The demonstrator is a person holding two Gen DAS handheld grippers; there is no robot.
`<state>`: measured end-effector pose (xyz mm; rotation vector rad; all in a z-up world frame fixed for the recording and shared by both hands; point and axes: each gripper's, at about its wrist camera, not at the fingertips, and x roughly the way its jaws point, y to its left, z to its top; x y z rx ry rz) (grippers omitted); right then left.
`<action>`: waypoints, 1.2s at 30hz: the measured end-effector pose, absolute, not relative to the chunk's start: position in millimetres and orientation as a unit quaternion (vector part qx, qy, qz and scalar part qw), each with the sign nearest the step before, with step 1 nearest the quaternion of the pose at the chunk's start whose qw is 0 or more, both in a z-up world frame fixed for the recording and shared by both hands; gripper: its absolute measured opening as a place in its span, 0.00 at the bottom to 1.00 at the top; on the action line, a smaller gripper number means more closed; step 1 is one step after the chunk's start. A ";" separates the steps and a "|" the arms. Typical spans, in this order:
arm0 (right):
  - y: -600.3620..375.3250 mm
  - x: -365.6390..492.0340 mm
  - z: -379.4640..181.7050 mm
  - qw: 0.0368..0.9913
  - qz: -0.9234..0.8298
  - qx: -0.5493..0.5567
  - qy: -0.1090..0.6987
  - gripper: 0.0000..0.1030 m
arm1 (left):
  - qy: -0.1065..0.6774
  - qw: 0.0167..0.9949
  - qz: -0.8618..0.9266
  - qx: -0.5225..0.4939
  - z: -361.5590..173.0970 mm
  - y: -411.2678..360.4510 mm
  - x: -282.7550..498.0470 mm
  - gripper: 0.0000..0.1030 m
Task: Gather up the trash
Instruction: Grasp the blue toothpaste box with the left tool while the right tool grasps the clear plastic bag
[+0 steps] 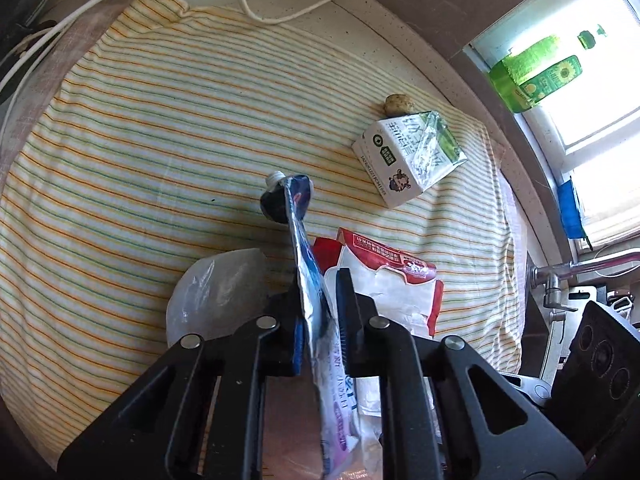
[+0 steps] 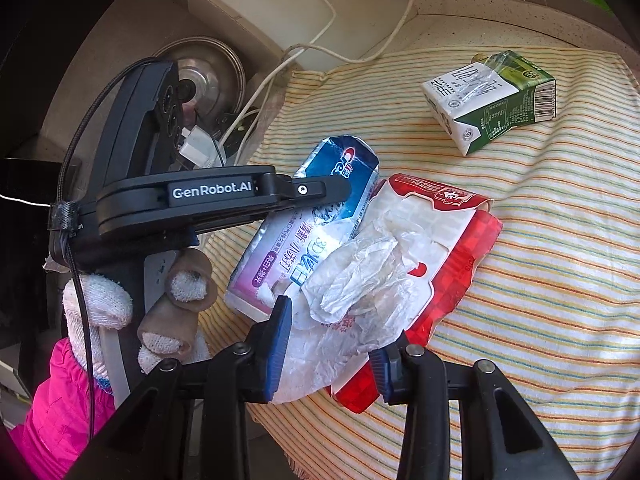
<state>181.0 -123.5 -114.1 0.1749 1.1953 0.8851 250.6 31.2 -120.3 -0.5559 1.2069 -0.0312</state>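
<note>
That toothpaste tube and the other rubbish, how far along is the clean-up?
Nothing looks collected yet. In hand: the left gripper is clamped on the toothpaste tube, and the right gripper straddles the red-and-white wrapper with its crumpled tissue. Left on the striped cloth: the milk carton and a small brown lump.

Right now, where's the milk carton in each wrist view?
Left wrist: milk carton right of centre, lying on the striped cloth, beyond the toothpaste tube that the left gripper clamps.
Right wrist: carton upper right, on the same cloth.
Shared landmark: the red wrapper, nearer than the carton.
</note>
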 end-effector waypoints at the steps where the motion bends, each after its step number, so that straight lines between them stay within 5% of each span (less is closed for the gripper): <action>1: -123.8 181.8 -114.7 0.733 0.401 0.079 0.544 0.34 | 0.559 0.787 -0.012 -0.261 -121.5 31.3 249.8 0.07; 9: -128.5 187.7 -114.8 0.744 0.389 0.084 0.537 0.06 | 0.532 0.800 -0.006 -0.276 -108.9 38.8 240.3 0.02; 36: -176.9 147.3 -58.8 0.786 0.387 0.107 0.470 0.02 | 0.464 0.839 0.021 -0.283 -51.6 66.8 155.1 0.01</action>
